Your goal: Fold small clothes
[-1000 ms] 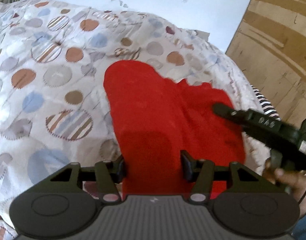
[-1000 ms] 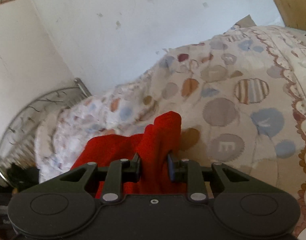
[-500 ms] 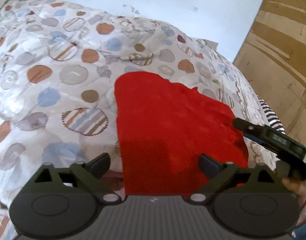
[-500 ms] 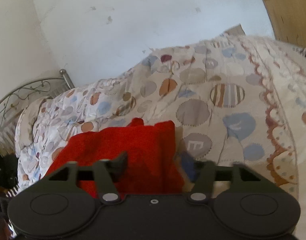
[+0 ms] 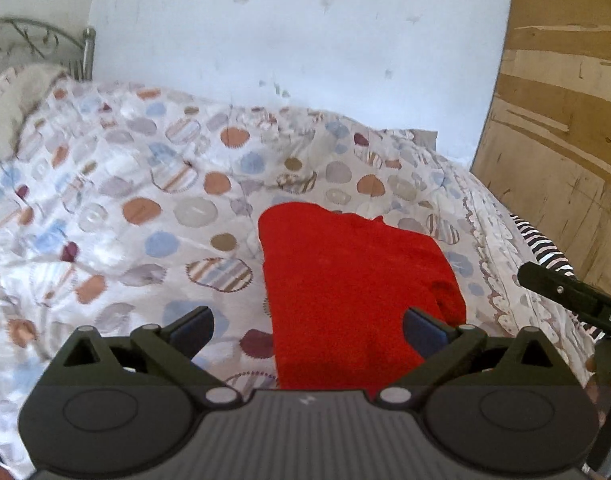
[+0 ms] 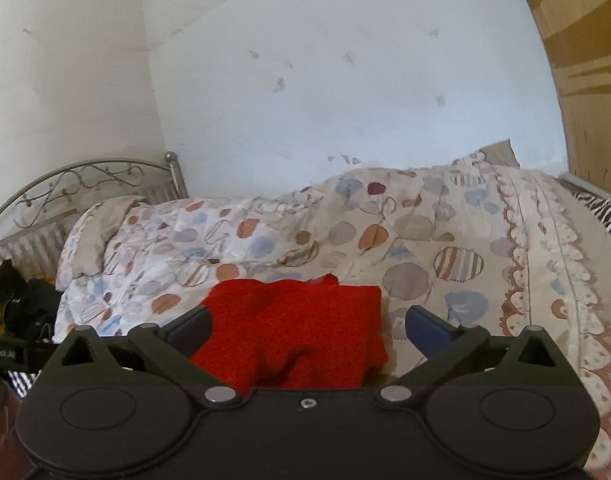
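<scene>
Left gripper and right gripper both spread wide, empty, above red garment on quilt. Next fold: pinch garment's near corners evenly, avoid snagging quilt.

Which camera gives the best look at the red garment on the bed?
The left wrist view: it looks down on the red garment, showing most of its outline flat on the quilt. The right wrist view sees it low and foreshortened, its near part hidden behind the gripper body.
</scene>
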Tool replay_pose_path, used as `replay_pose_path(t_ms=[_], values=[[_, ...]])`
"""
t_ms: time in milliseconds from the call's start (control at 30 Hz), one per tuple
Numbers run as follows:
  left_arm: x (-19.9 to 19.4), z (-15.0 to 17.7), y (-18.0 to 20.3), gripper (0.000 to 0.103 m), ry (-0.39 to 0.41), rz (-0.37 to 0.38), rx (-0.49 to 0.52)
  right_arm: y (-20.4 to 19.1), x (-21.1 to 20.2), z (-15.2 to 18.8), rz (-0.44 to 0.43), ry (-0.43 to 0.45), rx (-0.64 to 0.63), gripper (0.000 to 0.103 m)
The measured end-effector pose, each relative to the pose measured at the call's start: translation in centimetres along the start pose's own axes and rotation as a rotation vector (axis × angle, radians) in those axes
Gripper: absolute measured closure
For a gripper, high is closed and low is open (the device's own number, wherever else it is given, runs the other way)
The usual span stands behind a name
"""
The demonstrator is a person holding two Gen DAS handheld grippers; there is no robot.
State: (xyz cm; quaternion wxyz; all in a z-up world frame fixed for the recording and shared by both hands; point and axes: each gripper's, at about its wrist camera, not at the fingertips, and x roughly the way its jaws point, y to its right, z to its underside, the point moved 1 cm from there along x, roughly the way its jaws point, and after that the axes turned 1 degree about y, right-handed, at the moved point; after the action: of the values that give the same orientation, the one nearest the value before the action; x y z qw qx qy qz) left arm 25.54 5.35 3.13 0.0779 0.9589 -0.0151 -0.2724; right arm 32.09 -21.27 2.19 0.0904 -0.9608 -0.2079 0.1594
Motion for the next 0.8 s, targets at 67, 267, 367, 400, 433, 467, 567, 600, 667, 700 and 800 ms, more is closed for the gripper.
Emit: replay_pose_path(t_ms=[67,267,367,400,433,467,567,600,667,700,800], values=[[-1.8,0.4,0.5,0.000,0.028,-0.009,0.019,-1.0,-2.0,0.3,0.004,0.020,-0.023,0.000],[-7.1,2.7,1.8,0.000,0.109,-0.026,0.060,-3.9,-8.2,1.6,0.006,0.085,-0.067,0.000],[-9.5,4.0,2.1,0.000,0.132,-0.026,0.071,-5.2,-11.0,2.6,0.009,0.110,-0.078,0.000],[-10.2,4.4,2.2,0.000,0.138,-0.029,0.072,-5.7,-11.9,2.9,0.012,0.117,-0.083,0.000],[-11.0,4.9,2.2,0.000,0.146,-0.032,0.071,-6.1,-12.7,3.3,0.015,0.123,-0.087,0.000],[-11.6,5.3,2.2,0.000,0.153,-0.034,0.070,-6.5,-13.5,3.6,0.015,0.128,-0.089,0.000],[-13.5,6.6,2.1,0.000,0.174,-0.050,0.078,-7.2,-15.6,4.4,0.010,0.136,-0.086,0.000],[-14.0,7.0,2.0,0.000,0.180,-0.060,0.084,-7.5,-16.2,4.7,0.010,0.136,-0.084,0.000],[-15.0,7.9,1.8,0.000,0.189,-0.082,0.092,-7.9,-17.3,5.3,0.015,0.136,-0.088,0.000],[-15.4,8.4,1.7,0.000,0.192,-0.090,0.092,-8.1,-17.8,5.6,0.020,0.136,-0.092,0.000],[-16.3,9.7,1.3,0.000,0.202,-0.104,0.090,-8.6,-19.0,6.5,0.045,0.144,-0.105,0.000]])
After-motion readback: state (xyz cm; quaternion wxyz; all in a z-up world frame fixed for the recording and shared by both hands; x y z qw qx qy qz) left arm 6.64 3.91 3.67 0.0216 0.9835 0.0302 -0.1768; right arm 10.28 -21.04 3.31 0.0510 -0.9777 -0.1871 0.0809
